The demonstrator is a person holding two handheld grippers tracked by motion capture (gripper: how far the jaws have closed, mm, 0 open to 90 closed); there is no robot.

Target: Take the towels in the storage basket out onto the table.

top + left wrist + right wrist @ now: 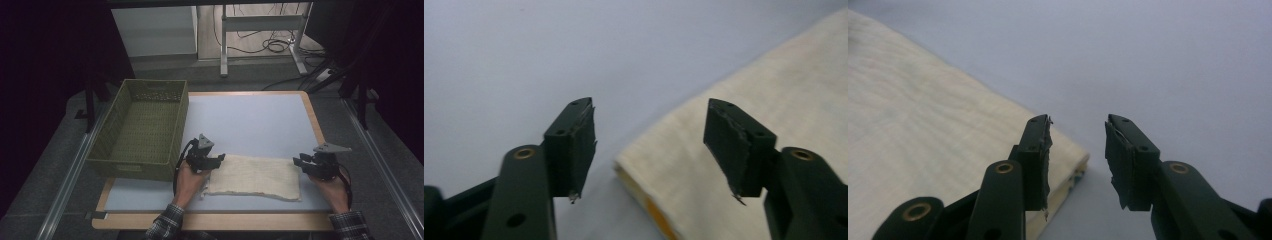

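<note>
A folded cream cloth [255, 176] lies flat on the pale blue mat near the table's front edge. My left gripper [220, 159] is at the cloth's far left corner, open, its jaws straddling that corner [639, 165] without closing on it. My right gripper [297, 162] is at the cloth's far right corner, also open. In the right gripper view the corner of the cloth [1075, 160] sits just under the left jaw, with bare mat between the fingertips [1078, 145].
A green woven basket [144, 127] stands on the table's left side, close to my left hand. The pale blue mat [250, 120] stretches bare behind the cloth. Beyond the table a desk frame and cables [270, 45] are on the floor.
</note>
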